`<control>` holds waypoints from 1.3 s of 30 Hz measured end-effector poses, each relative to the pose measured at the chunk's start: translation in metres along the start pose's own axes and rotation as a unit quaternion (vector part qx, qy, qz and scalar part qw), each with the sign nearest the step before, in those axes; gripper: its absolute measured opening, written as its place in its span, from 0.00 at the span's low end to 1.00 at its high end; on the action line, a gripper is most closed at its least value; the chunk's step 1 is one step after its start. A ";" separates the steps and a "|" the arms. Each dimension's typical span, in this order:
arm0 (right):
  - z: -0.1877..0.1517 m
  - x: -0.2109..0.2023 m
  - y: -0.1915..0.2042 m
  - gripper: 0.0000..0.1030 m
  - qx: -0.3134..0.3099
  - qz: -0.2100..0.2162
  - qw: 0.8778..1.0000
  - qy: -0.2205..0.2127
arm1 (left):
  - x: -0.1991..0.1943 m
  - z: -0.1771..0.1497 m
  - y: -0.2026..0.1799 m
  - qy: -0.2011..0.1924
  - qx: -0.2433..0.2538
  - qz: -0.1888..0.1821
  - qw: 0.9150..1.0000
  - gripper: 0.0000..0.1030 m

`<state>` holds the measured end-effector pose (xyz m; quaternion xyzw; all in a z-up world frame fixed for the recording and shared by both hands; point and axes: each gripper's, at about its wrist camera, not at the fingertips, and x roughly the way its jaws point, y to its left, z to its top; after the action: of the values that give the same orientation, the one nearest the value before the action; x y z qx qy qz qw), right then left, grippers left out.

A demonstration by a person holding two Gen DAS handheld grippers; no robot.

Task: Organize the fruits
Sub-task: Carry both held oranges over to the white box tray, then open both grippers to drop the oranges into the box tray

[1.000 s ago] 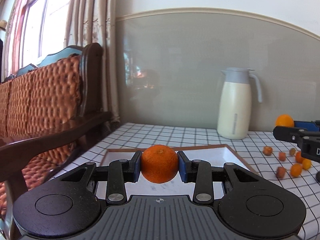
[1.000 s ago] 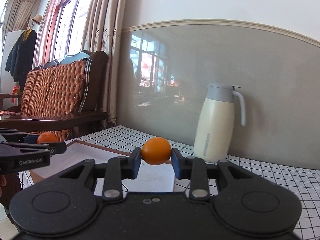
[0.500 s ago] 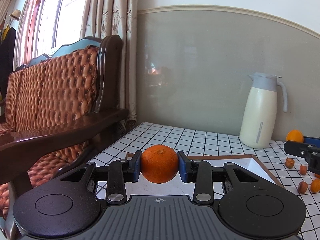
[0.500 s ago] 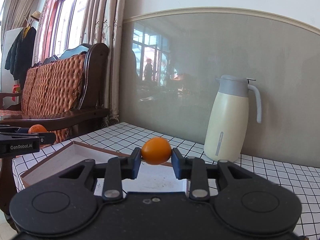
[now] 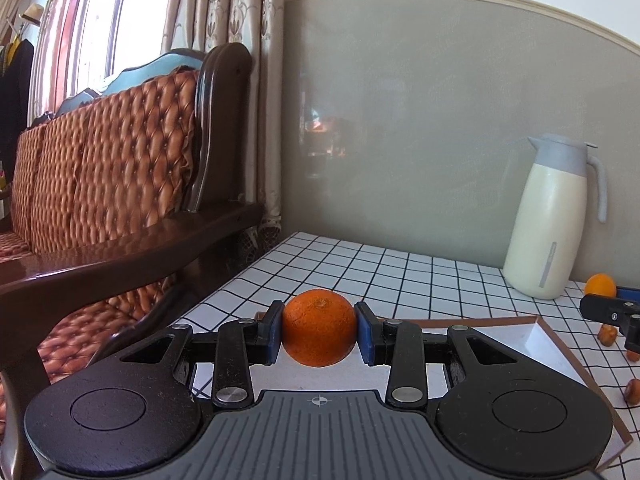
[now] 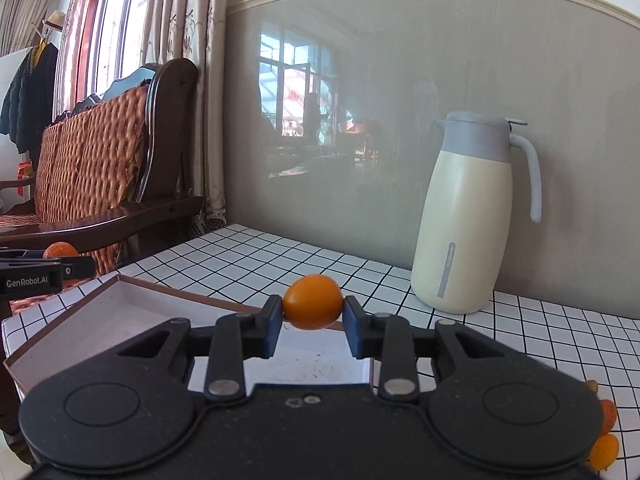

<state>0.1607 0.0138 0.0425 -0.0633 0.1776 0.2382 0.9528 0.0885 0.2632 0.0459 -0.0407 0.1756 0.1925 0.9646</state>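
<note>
Hovering over white tray [image 6: 132, 304]: left tool [image 5: 319, 328] clamping orange [image 5: 319, 326], right tool [image 6: 312, 314] clamping kumquat [image 6: 312, 301].

Home: sofa [image 5: 112, 168], curtains [image 5: 224, 32], thermos [image 6: 468, 216]

Checked table [image 6: 280, 256], shallow tray [image 6: 132, 304], cream jug [image 6: 464, 216], small fruits [image 5: 606, 334]

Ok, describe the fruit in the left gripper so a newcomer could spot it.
Start at the shallow brown-rimmed white tray on the checked tablecloth. Above its near-left end, the left gripper clamps a round, deep-orange mandarin. It is bigger and redder than the smooth yellow-orange kumquat.
</note>
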 end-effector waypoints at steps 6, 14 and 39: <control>0.002 0.030 -0.008 0.24 0.007 0.006 0.999 0.034 | 0.019 0.003 0.005 0.014 0.004 0.014 1.000 0.36; 0.000 0.052 -0.006 0.24 0.000 0.018 0.998 0.055 | 0.039 0.003 0.007 0.027 0.011 0.021 0.999 0.36; 0.002 0.020 -0.018 0.94 0.004 -0.027 1.000 0.004 | 0.008 -0.011 -0.011 -0.004 0.035 0.039 0.999 1.00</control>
<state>0.1868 0.0067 0.0377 -0.0651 0.1805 0.2115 0.9584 0.0962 0.2547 0.0331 0.0005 0.1794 0.2244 0.9578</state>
